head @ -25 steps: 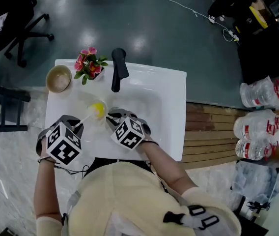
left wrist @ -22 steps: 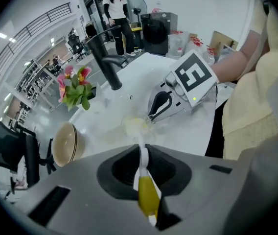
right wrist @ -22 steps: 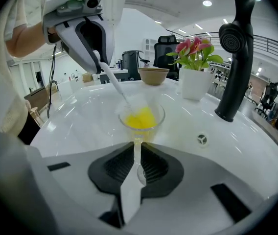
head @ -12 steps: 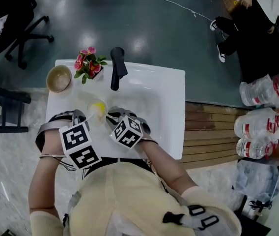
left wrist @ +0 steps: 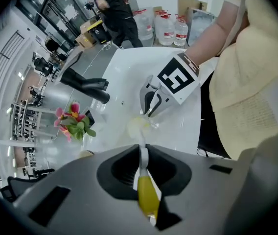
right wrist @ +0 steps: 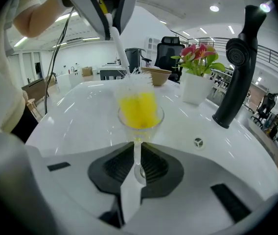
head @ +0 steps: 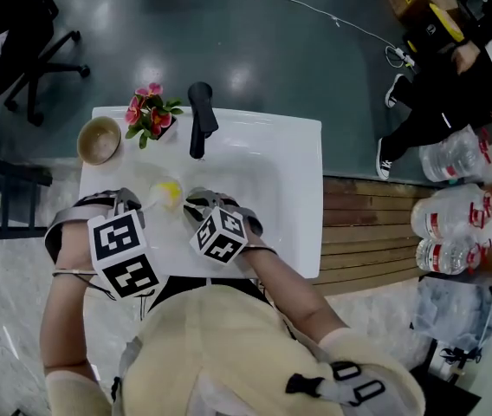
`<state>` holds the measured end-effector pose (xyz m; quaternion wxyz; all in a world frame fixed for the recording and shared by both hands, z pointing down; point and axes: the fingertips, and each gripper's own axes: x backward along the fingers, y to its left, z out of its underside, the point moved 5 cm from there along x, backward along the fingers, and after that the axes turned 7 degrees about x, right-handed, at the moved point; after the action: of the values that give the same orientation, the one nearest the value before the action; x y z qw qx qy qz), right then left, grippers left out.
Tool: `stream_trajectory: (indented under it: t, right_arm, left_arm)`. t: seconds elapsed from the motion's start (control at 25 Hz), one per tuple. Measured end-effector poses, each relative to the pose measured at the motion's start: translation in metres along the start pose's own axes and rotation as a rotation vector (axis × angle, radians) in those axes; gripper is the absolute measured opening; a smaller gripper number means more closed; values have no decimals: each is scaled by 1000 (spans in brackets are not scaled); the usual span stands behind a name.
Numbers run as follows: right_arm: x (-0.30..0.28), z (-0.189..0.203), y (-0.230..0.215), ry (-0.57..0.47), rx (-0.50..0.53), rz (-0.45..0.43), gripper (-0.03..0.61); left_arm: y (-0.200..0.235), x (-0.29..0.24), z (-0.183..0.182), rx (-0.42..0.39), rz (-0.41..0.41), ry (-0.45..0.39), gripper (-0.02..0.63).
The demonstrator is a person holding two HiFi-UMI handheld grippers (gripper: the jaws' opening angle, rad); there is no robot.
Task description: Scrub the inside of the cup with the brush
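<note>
Left gripper [left wrist: 142, 155] fingers clamp the brush [left wrist: 147, 196]; right gripper [right wrist: 138, 163] fingers pinch the cup [right wrist: 140, 115] stem; faucet [right wrist: 237, 67], flowers [right wrist: 200, 56], bowl [right wrist: 157, 76] stand behind

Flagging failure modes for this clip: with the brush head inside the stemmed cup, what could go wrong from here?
1. The right gripper holds the clear cup only by its thin stem. Sideways scrubbing pressure might twist it loose or snap it.
2. The left gripper pinches the brush far from its head, so the long handle may pivot in the grip.
3. The cup is held over the white sink, so a slip would probably drop it onto a hard surface.
</note>
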<state>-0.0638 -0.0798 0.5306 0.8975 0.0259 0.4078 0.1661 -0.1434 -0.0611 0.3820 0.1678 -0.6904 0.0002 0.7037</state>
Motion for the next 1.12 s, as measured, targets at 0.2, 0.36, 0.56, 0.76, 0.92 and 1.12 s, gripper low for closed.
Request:
stream_trajectory:
  t: [0.2, 0.36, 0.56, 0.76, 0.92, 1.12]
  right_arm:
    - [0, -2, 3, 3, 44, 17, 51]
    - [0, -4, 6, 10, 90, 35, 51]
    - [1, -6, 9, 16, 135, 56, 51]
    - [1, -8, 13, 20, 177, 67, 51]
    - [1, -7, 14, 23, 190, 70, 51]
    - [2, -8, 17, 26, 233, 77, 51]
  left_arm:
    - [3, 8, 11, 34, 6, -13, 44]
    - [5, 18, 19, 51, 10, -19, 44]
    - [9, 35, 24, 56, 13, -34, 44]
    - [17, 51, 29, 96, 2, -62, 44]
    - [23, 60, 30, 121, -16, -91, 44]
    - [30, 60, 23, 104, -49, -100, 44]
